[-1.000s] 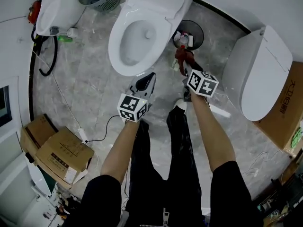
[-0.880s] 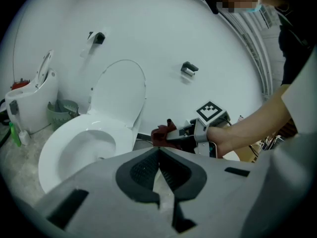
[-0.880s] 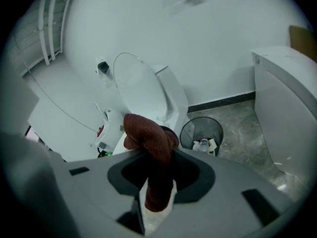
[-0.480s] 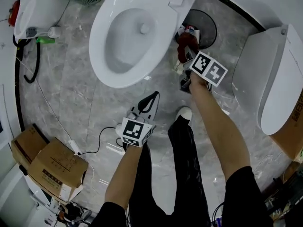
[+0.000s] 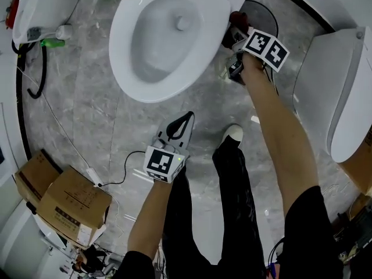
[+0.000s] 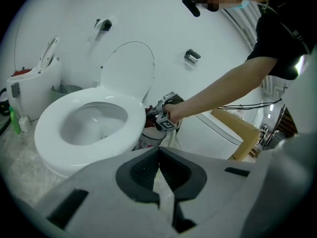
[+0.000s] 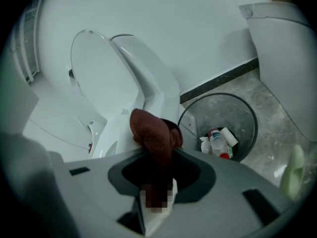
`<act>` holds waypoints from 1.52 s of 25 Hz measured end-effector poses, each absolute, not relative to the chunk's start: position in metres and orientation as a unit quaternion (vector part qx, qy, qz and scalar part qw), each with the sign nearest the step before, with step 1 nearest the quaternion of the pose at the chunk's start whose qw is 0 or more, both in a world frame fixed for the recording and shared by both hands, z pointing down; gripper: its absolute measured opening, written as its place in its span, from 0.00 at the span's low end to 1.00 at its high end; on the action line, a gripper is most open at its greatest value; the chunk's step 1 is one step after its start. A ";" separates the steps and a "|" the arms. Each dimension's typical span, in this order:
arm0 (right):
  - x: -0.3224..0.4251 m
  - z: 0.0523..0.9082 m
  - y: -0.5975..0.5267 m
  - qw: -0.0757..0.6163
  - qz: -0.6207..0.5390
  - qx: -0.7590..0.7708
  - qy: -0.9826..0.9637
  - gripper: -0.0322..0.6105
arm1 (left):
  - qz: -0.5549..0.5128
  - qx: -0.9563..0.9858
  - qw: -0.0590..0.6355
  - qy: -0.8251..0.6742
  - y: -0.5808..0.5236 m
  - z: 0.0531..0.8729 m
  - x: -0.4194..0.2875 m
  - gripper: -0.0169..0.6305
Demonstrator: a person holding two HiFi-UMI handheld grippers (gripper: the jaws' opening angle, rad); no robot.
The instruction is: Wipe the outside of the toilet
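Note:
A white toilet (image 5: 163,45) with its lid up fills the top of the head view; its bowl (image 6: 81,128) and raised lid (image 7: 96,83) show in both gripper views. My right gripper (image 5: 235,31) is shut on a dark red cloth (image 7: 153,133), which presses against the toilet's right outer side. In the head view the cloth (image 5: 238,19) peeks out beside the marker cube. My left gripper (image 5: 180,124) hangs over the floor in front of the bowl, shut and holding nothing (image 6: 158,170).
A black wire bin (image 7: 223,123) with bottles stands right of the toilet. Another white toilet (image 5: 340,92) lies at the right. Cardboard boxes (image 5: 61,199) sit at the lower left, with a cable across the floor. My shoe (image 5: 232,133) is near the bowl.
My right gripper has moved up and forward with the cloth, from the floor near the bin to the toilet's right side. The left gripper dropped back slightly from the bowl.

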State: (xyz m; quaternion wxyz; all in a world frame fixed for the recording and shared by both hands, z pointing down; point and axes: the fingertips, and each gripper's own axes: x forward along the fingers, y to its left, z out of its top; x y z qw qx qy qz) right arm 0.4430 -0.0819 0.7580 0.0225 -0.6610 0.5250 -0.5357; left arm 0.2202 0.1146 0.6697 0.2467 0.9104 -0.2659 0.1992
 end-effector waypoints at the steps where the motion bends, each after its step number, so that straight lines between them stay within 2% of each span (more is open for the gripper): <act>1: 0.438 0.757 -0.084 0.030 -0.538 -0.654 0.531 0.22 | 0.200 0.911 0.245 -0.265 0.115 0.669 0.218 0.03; 17: 0.389 0.762 -0.048 0.044 -0.560 -0.584 0.586 0.21 | 0.200 0.910 0.225 -0.287 0.114 0.675 0.184 0.03; 31: 0.299 0.779 0.022 0.029 -0.578 -0.565 0.588 0.21 | 0.182 0.904 0.230 -0.310 0.129 0.670 0.106 0.03; 38: 0.259 0.779 0.045 0.063 -0.582 -0.581 0.565 0.21 | 0.178 0.905 0.226 -0.314 0.130 0.662 0.065 0.03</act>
